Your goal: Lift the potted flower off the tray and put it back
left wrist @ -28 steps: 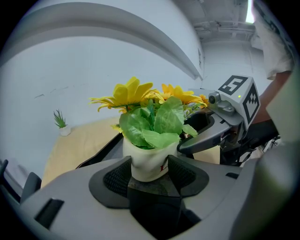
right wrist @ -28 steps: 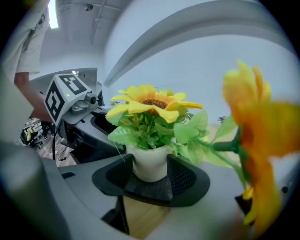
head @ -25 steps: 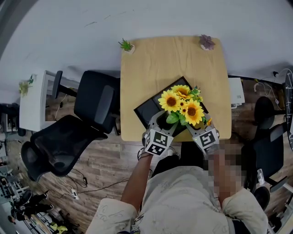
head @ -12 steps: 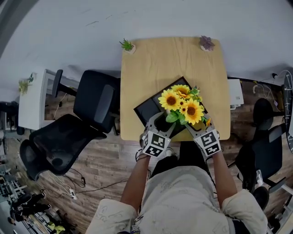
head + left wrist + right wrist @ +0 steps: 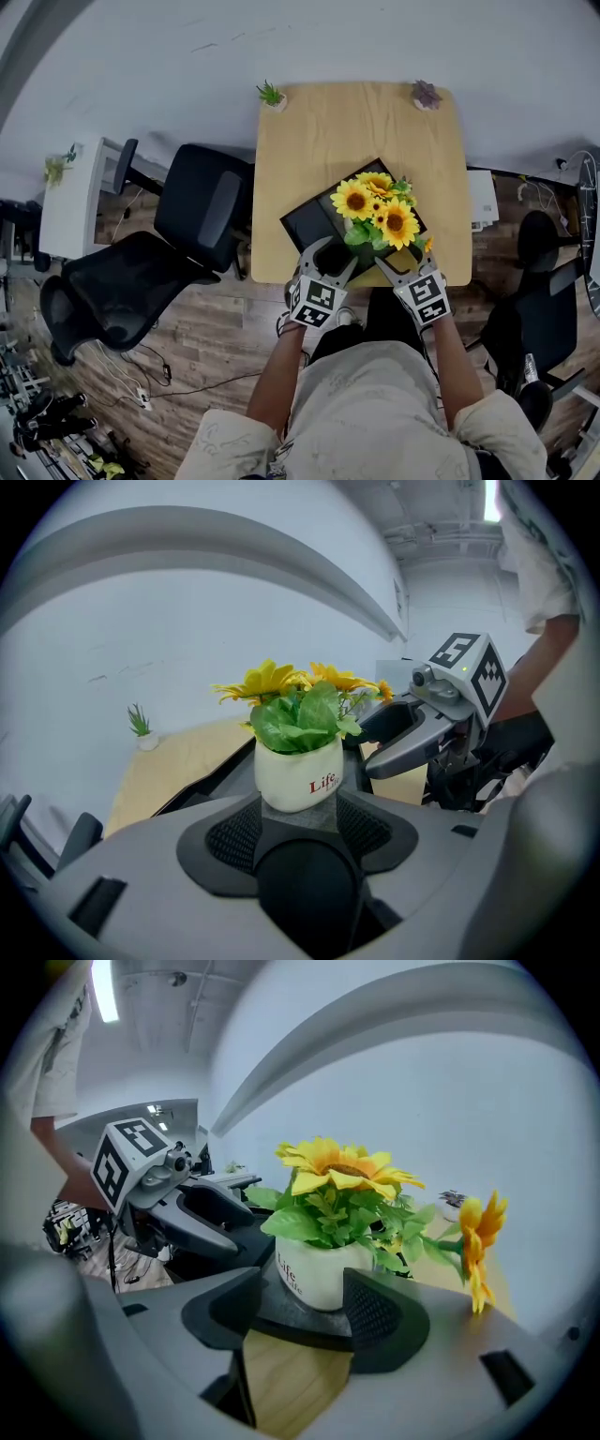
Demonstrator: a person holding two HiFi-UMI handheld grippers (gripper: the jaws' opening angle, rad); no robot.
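Since the potted flower point(image 5: 380, 214) stands upright on the black tray point(image 5: 305, 227), near the front edge of the wooden table point(image 5: 356, 131), and neither tool grips it, I judge the step in hand to be the letting-go after the put-back. An approach for a first lift would look much the same. The left gripper point(image 5: 336, 257) has its jaws spread wide with nothing pressed between them. The right gripper point(image 5: 403, 257) is just as wide, its jaws having just been opening, and its pads are clear of the pot, which sits just ahead of the gap. If this is the release, the next move probably calls for drawing both tools straight back toward the person with the jaws kept wide, so that no pad catches a leaf or tips the pot. The head view alone shows the layout: the tray lies askew on the table, with a gripper on either side of the plant at its near corner, but the blooms there hide the pot entirely. The gripper views supply it: the white pot point(image 5: 298, 772) with red lettering rests flat on the tray, untouched. The left gripper view also shows the other tool's open jaws beside the plant. The right gripper view shows bare wood under its own jaws and a drooping bloom point(image 5: 483, 1232) hanging out to the side, which is a possible snag.
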